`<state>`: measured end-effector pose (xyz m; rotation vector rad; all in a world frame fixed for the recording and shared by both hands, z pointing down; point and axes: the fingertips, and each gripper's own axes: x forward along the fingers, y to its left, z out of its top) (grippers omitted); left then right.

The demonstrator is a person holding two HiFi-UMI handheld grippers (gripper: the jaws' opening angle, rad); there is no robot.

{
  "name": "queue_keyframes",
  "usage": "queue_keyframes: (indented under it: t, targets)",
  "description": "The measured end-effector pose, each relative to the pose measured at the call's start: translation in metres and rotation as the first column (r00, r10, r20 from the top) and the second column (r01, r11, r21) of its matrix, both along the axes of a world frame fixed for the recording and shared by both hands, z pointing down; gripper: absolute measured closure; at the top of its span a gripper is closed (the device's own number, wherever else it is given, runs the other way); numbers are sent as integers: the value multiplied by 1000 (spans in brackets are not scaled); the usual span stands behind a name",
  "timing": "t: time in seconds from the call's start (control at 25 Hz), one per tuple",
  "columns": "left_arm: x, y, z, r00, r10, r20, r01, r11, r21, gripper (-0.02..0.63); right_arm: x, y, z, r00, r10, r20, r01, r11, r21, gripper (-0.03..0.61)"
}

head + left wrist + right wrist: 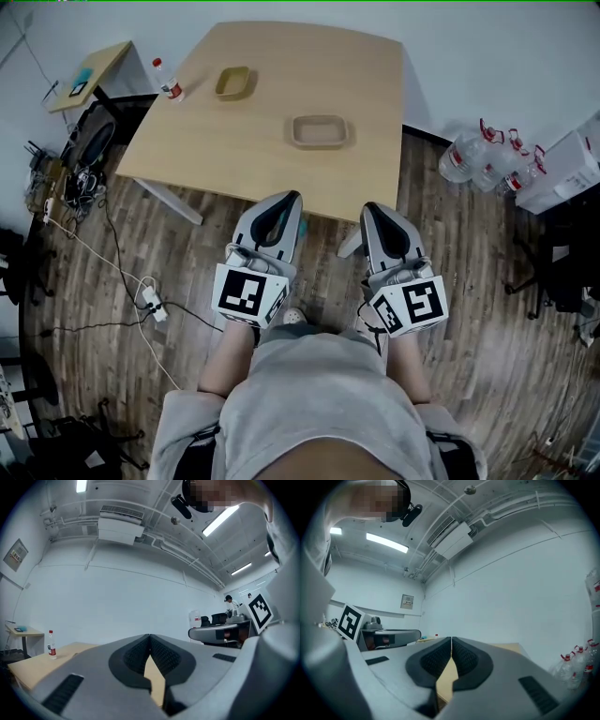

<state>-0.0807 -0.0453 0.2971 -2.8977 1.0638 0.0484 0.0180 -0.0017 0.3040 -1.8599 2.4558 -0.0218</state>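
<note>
- Closest to the head camera was the person's grey top (314,394), with both grippers held out in front of it at waist height, above the wooden floor (187,272).
- The left gripper (286,199) pointed forward towards the bench (309,66). Its jaws were clenched tip to tip with nothing between them.
- In the left gripper view, the left gripper (150,639) showed its ribbed pads meeting at the tips. Only a narrow wedge lower down stood open, and the bench top showed through it.
- The right gripper (377,210) was held parallel to the left one and near it. Its jaws were likewise pressed together and empty.
- In the right gripper view, the right gripper (452,641) had its tips touching.
- Both grippers stopped just short of the near edge of the bench and touched nothing on it.
- A tan dish (320,131) lay on the bench, the nearest thing to the jaws, ahead of the grippers and between their lines.
- An olive dish (234,83) sat farther back and to the left, well apart from the tan dish.
- A bottle (168,81) with a red cap stood upright near the far left edge of the bench.
- Several water jugs (478,155) stood on the floor to the right of the bench.
- A power strip (150,300) and its cables lay on the floor to the left.
</note>
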Motion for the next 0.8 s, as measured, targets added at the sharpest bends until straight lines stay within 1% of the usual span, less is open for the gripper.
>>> queue_keyframes:
  t: [0.24, 0.48, 0.68, 0.8]
  targets:
    - [-15, -12, 1, 999, 31, -10, -31, 1000, 3, 598, -12, -5, 1, 999, 45, -12, -45, 999, 3, 566]
    - [-14, -21, 7, 998, 57, -11, -57, 998, -16, 598, -10, -12, 6, 997, 77, -9, -77, 997, -20, 566]
    - [-12, -38, 14, 999, 50, -3, -50, 998, -35, 598, -4, -31, 14, 997, 82, -1, -82, 996, -38, 566]
    - [-12, -57, 18, 1000, 31, 1, -31, 999, -40, 598, -1, -51, 17, 997, 74, 3, -73, 996, -42, 566]
